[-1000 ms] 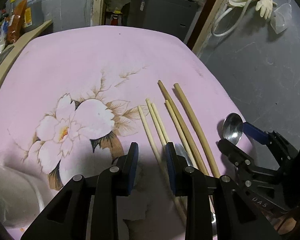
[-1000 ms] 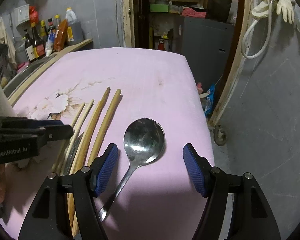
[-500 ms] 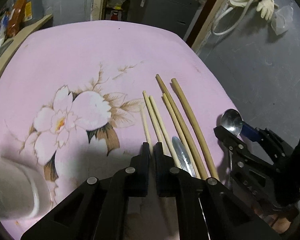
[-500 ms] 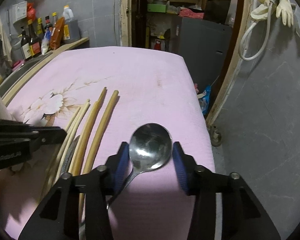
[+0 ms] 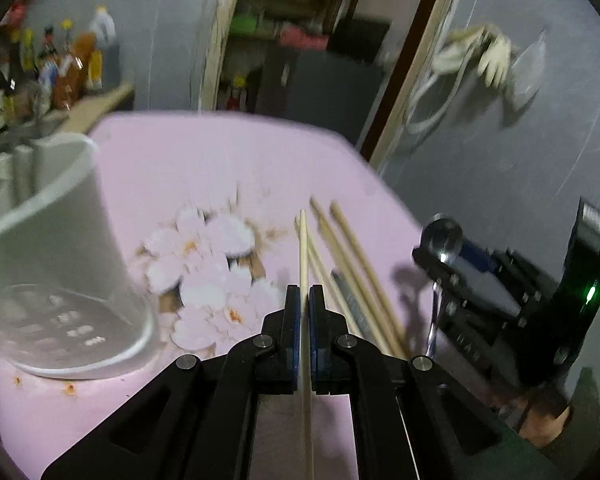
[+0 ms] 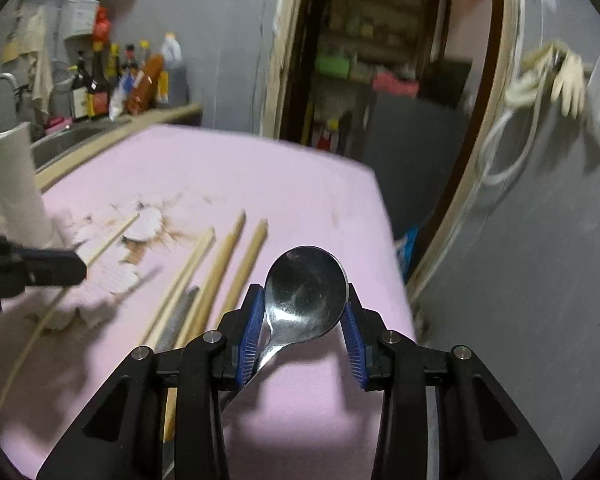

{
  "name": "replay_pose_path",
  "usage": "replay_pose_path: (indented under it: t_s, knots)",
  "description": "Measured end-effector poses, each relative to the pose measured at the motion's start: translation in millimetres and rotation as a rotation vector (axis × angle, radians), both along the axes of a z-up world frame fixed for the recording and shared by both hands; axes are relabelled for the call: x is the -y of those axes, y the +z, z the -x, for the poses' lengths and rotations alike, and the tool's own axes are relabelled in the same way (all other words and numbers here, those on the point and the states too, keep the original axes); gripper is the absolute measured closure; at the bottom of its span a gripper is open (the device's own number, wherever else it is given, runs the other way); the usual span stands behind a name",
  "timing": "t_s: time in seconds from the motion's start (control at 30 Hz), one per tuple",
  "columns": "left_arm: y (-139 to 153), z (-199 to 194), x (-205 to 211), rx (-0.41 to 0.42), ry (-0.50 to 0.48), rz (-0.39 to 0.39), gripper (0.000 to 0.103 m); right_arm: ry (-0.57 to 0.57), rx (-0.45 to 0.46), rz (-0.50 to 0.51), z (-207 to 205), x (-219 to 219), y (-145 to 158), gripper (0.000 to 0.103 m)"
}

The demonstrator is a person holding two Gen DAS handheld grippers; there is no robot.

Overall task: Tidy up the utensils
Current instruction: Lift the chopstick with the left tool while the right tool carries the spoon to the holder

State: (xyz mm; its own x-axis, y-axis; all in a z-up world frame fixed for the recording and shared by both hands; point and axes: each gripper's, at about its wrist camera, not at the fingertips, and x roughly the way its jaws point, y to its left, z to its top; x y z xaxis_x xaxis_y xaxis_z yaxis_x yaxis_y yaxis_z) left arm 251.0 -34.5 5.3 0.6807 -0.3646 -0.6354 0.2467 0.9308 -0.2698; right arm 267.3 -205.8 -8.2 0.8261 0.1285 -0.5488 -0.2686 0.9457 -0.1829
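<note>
My left gripper (image 5: 304,300) is shut on a thin pale chopstick (image 5: 302,248) and holds it lifted off the pink flowered cloth (image 5: 220,168); it also shows in the right wrist view (image 6: 112,238). My right gripper (image 6: 305,318) is shut on the bowl of a metal spoon (image 6: 306,292), raised above the cloth; the spoon also shows in the left wrist view (image 5: 442,238). Several wooden chopsticks (image 6: 228,256) and a metal utensil (image 6: 182,316) lie on the cloth between the grippers. A white utensil cup (image 5: 56,248) stands at left.
Bottles (image 6: 112,80) and a sink stand on the counter at far left. The table's right edge (image 6: 392,240) drops to a grey floor. A hose and gloves (image 6: 556,76) hang on the right wall. A doorway with shelves lies behind.
Both grippers have lifted: the left raised the thin chopstick off the cloth, the right closed on the spoon's bowl and raised it. The white cup has come into view at left.
</note>
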Motion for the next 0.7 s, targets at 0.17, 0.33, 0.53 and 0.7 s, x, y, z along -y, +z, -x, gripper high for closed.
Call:
replay_pose_path:
  t_s: [0.17,0.33,0.53,0.7]
  knots:
    - [15,23,-5,0.165,0.041,0.020,0.101,0.005,0.184,0.072,29,-12,10,0.097]
    - [14,30,-4,0.174,0.038,0.011,0.101,0.028,0.183,0.100,25,-20,6,0.099]
    - [14,30,-17,0.173,0.056,0.052,0.101,0.032,0.166,0.000,32,-9,13,0.100]
    - [35,40,-30,0.276,0.091,0.082,0.101,0.024,0.289,-0.060,54,-8,36,0.100]
